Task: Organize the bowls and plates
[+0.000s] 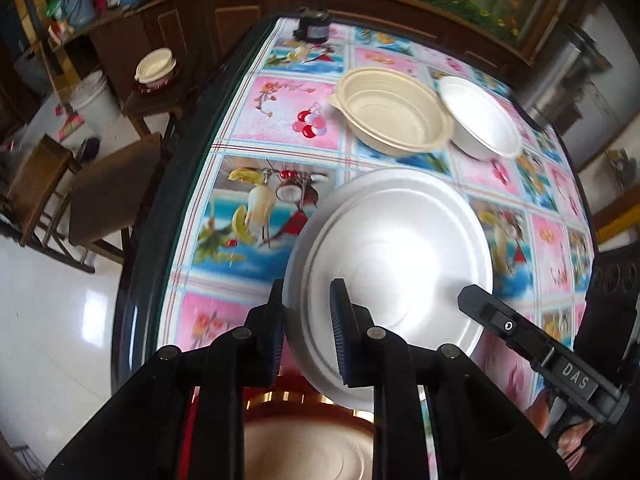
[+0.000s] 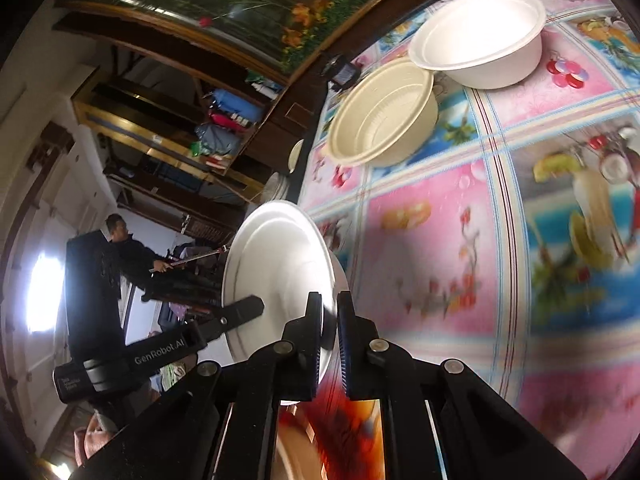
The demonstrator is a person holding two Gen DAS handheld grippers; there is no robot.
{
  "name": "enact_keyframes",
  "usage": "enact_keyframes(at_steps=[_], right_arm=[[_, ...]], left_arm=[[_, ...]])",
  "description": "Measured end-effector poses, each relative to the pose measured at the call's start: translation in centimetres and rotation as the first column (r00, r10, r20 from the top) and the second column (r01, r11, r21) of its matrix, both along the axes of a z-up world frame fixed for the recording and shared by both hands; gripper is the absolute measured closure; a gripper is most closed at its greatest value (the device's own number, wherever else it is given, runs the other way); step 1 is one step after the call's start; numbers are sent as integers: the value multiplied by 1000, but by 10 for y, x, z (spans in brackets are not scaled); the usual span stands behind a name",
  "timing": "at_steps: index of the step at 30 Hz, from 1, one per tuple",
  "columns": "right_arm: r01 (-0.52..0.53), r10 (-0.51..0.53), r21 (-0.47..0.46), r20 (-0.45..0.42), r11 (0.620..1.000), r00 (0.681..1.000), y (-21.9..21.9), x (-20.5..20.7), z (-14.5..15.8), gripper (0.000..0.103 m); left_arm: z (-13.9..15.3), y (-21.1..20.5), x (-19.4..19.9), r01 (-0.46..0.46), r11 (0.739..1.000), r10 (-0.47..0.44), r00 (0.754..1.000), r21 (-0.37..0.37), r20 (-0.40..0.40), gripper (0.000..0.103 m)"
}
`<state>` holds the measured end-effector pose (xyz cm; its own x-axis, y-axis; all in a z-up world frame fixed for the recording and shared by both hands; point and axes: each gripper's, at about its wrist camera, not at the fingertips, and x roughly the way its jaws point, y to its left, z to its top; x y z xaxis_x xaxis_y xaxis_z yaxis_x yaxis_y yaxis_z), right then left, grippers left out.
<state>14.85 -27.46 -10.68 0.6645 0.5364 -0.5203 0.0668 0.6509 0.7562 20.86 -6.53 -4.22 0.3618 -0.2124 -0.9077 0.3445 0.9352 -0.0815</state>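
A white plate (image 1: 396, 256) hangs tilted above the patterned table (image 1: 256, 120), held at two sides. My left gripper (image 1: 308, 320) is shut on its near rim. My right gripper (image 1: 474, 298) reaches in from the right and pinches the opposite rim. In the right wrist view the white plate (image 2: 276, 272) stands on edge with my right gripper (image 2: 330, 332) shut on it, and the left gripper (image 2: 250, 306) clamps its far side. Further back on the table, a cream bowl (image 1: 394, 112) and a white bowl (image 1: 480, 118) sit side by side, touching.
A red and gold plate (image 1: 304, 440) lies under the grippers at the table's near edge. A small dark object (image 1: 314, 30) stands at the far edge. Wooden stools (image 1: 108, 196), a bucket (image 1: 96, 100) and a lidded bowl (image 1: 156, 68) are left of the table. A person (image 2: 132, 248) stands in the background.
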Motion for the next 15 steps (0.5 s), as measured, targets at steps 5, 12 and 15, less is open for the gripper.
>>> enact_keyframes(at_steps=[5,12,15], right_arm=[[-50,51,-47,26,998,998,23,-36,18,95],[-130,136,-159,28,979,990,66,-76,28,95],[-154,164,-224,29,962,986,84,-90,29,95]], left_arm=[[10,20,-46,39,998,-42,997,43,70,84],[-1,52,-95,40,994,-50,993,104,104,84],[-11,64,-111,33,994,-44,994,107,100,84]])
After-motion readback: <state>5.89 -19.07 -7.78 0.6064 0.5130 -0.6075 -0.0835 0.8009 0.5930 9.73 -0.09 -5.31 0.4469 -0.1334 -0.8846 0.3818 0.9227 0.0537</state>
